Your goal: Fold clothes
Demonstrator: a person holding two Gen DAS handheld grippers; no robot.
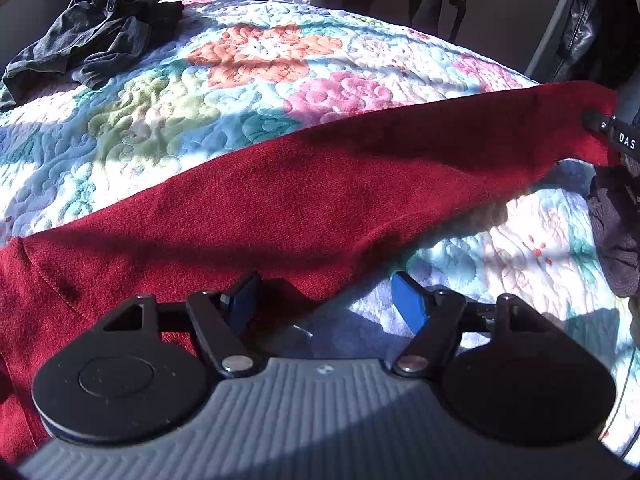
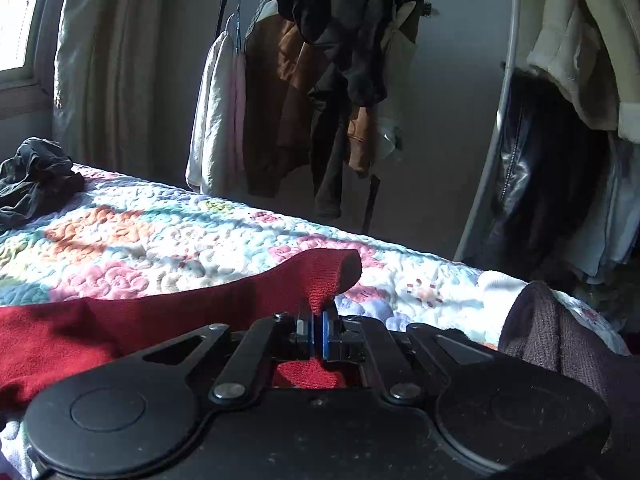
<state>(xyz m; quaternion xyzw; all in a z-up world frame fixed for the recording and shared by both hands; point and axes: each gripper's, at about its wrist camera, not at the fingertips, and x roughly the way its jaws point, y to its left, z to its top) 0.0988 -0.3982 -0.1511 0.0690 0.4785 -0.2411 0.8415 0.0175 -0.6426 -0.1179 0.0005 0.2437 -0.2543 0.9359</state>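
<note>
A red knit sweater point(image 1: 280, 200) lies across the flowered quilt point(image 1: 224, 80), one sleeve stretched out to the right. My left gripper point(image 1: 326, 300) is open, its blue pads apart, hovering over the sleeve's near edge with nothing between them. The right gripper point(image 1: 600, 124) shows at the far right of the left wrist view, pinching the sleeve's cuff. In the right wrist view my right gripper point(image 2: 318, 334) is shut on the ribbed cuff of the red sweater point(image 2: 316, 276), which stands up above the pads while the sleeve trails off to the left.
A crumpled dark garment point(image 1: 96, 36) sits at the bed's far left corner point(image 2: 36, 180). A dark purple-grey garment point(image 2: 560, 332) lies at the right edge of the quilt point(image 2: 160, 236). Beyond the bed stands a clothes rack point(image 2: 332, 92) with hanging jackets, and more coats point(image 2: 560, 120) at right.
</note>
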